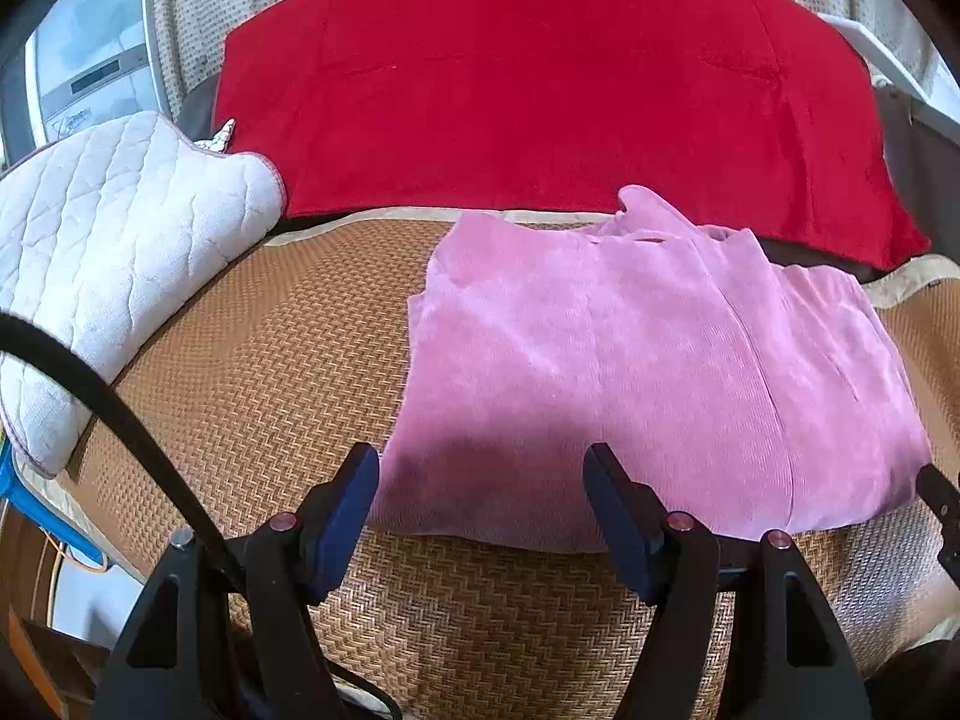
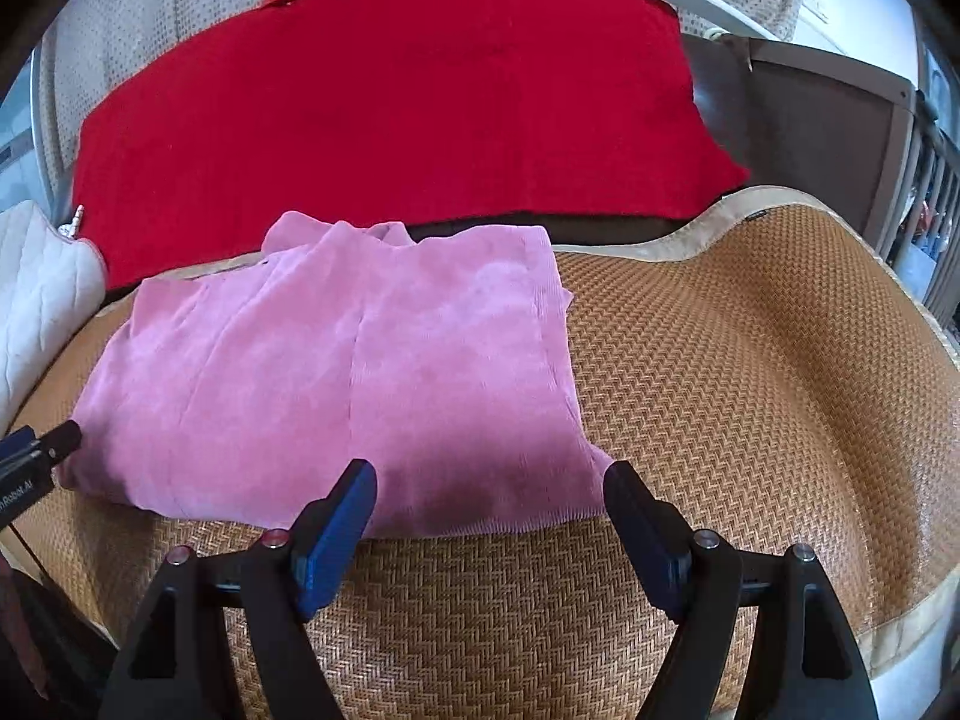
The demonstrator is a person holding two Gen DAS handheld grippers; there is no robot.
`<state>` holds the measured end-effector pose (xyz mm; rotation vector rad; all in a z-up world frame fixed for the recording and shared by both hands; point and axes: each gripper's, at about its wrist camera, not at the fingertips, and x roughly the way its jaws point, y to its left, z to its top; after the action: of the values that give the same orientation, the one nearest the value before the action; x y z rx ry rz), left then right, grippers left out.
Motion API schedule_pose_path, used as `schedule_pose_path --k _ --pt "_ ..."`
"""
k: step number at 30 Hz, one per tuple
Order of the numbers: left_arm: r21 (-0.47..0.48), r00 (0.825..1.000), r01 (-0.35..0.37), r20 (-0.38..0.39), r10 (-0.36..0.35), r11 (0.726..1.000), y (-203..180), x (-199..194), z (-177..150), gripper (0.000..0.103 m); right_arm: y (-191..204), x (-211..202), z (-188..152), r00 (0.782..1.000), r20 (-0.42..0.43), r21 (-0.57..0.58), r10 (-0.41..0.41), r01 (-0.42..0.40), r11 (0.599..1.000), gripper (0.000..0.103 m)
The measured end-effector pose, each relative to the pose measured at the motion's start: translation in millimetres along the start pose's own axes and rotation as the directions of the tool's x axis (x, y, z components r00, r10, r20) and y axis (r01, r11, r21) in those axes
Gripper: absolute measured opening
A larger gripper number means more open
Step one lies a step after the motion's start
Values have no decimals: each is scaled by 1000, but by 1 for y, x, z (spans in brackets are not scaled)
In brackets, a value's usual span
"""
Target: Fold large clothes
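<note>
On the woven straw mat (image 1: 252, 372), my left tongs (image 1: 480, 504) and right tongs (image 2: 489, 516) gape wide and empty at the near hem of the folded pink fleece garment (image 1: 630, 372); I judge they are poised there to lift it for another fold.

Two handheld grippers — both spread, both empty

Left gripper (image 1: 482, 459): jaws wide apart, blue-padded fingers (image 1: 345, 519) angled outward on black frames, pointing forward and slightly down, nothing between them; its tip also shows at the left edge of the right wrist view (image 2: 63, 441). Right gripper (image 2: 490, 477): same pose — jaws wide apart, blue pads (image 2: 333, 537) facing inward, nothing clamped; one black finger of it shows at the right edge of the left wrist view (image 1: 939, 495). The two sit side by side at about the same height, both aimed the same way. No hands or arms of the person in view.
</note>
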<state>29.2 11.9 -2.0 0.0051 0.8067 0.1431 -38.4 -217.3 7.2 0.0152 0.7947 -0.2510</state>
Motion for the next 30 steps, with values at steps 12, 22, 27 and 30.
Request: schedule_pose_path --k 12,22,27,30 --pt "33 1000 6 -1 -6 999 -6 -2 -3 71 3 -10 1 1000 1 -6 -14 14 1000 81" --pt "47 1000 3 -5 -3 999 -9 0 -3 71 2 -7 -3 1000 -13 14 15 -15 1000 81" --pt "51 1000 4 -9 -4 999 -10 3 -3 71 4 -1 -8 999 -35 19 26 -25 1000 81" --pt "48 1000 5 -10 -5 999 -11 4 -2 71 5 -1 -7 999 -36 15 25 -25 1000 81"
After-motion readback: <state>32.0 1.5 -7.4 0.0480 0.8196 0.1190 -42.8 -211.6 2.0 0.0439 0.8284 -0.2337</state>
